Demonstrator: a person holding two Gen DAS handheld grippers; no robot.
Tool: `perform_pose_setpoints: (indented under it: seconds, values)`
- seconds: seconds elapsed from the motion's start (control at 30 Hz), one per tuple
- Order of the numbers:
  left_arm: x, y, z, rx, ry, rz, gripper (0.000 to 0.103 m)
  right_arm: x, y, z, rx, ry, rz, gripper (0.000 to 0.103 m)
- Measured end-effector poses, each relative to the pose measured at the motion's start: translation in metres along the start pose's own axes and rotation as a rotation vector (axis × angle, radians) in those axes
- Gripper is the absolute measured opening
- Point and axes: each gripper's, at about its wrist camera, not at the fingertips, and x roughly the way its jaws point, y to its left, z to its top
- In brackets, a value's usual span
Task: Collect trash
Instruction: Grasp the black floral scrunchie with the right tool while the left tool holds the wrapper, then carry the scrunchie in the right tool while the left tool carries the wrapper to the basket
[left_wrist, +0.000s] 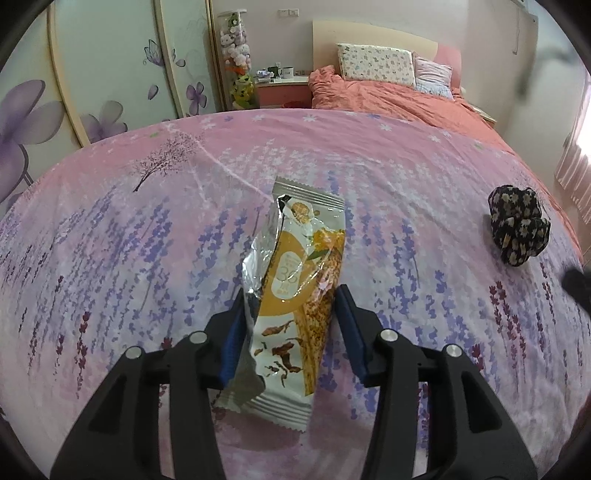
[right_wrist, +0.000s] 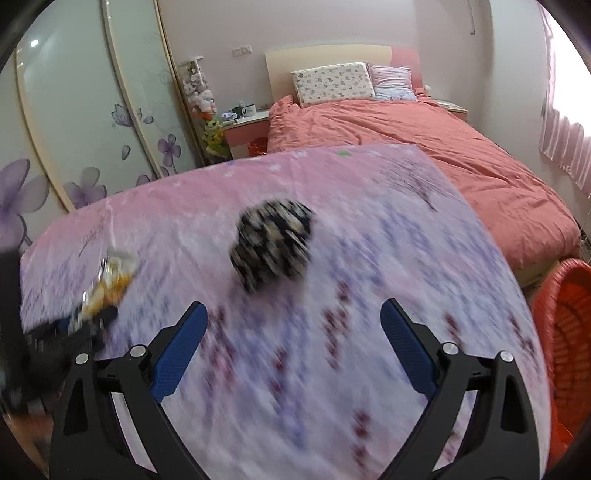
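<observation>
A torn orange-and-white snack wrapper (left_wrist: 295, 280) lies on the pink lavender-print cloth (left_wrist: 147, 240). My left gripper (left_wrist: 293, 299) has its blue pads on either side of the wrapper's lower half and looks shut on it. A dark floral crumpled wad (left_wrist: 517, 229) lies to the right on the cloth. In the right wrist view the same wad (right_wrist: 273, 243) is blurred, ahead of my right gripper (right_wrist: 293, 317), which is open and empty above the cloth. The wrapper (right_wrist: 110, 280) and the left gripper show at the far left there.
A red mesh basket (right_wrist: 565, 343) stands on the floor right of the clothed surface. Behind is a bed with a salmon duvet (right_wrist: 406, 147), pillows, a nightstand with mugs (right_wrist: 247, 114), and floral wardrobe doors (right_wrist: 74, 129) at left.
</observation>
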Motion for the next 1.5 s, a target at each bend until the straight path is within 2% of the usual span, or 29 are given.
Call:
perform_pose_setpoints:
  seconds: [0.27, 0.33, 0.4, 0.5, 0.57, 0.67, 0.9, 1.0, 1.1, 1.33, 1.5]
  values:
    - [-0.001, 0.001, -0.002, -0.001, 0.0, 0.003, 0.048, 0.051, 0.022, 0.029, -0.05, 0.035, -0.122, 0.083]
    - [0.0, 0.001, -0.002, -0.002, 0.0, 0.002, 0.048, 0.062, 0.025, 0.031, -0.063, 0.056, -0.148, 0.07]
    - [0.0, 0.0, -0.002, -0.001, 0.0, 0.003, 0.048, 0.068, 0.025, 0.03, -0.073, 0.089, -0.162, 0.05]
    - [0.0, 0.0, -0.002, -0.001, 0.0, 0.003, 0.048, 0.066, 0.02, 0.023, -0.07, 0.096, -0.171, 0.032]
    - [0.0, 0.0, -0.001, -0.001, 0.0, 0.003, 0.048, 0.057, 0.012, 0.016, -0.051, 0.093, -0.151, 0.028]
    - [0.0, 0.0, -0.001, -0.002, 0.0, 0.002, 0.048, 0.037, 0.0, 0.002, -0.028, 0.094, -0.121, 0.027]
    - [0.0, 0.001, 0.0, -0.007, 0.0, -0.006, 0.047, -0.012, -0.03, -0.041, -0.024, 0.101, -0.144, 0.025]
    - [-0.003, 0.004, -0.004, -0.011, -0.004, -0.042, 0.047, -0.028, -0.039, -0.054, -0.027, 0.101, -0.159, 0.025]
    - [-0.007, 0.006, -0.012, 0.011, -0.006, -0.066, 0.047, -0.031, -0.042, -0.059, -0.049, 0.092, -0.167, 0.025]
    - [-0.011, -0.001, -0.02, 0.045, -0.01, -0.047, 0.04, -0.027, -0.046, -0.055, -0.021, 0.094, -0.136, 0.025]
    - [-0.019, -0.003, -0.024, 0.047, -0.028, -0.054, 0.039, -0.043, -0.059, -0.059, -0.006, 0.069, -0.101, 0.021]
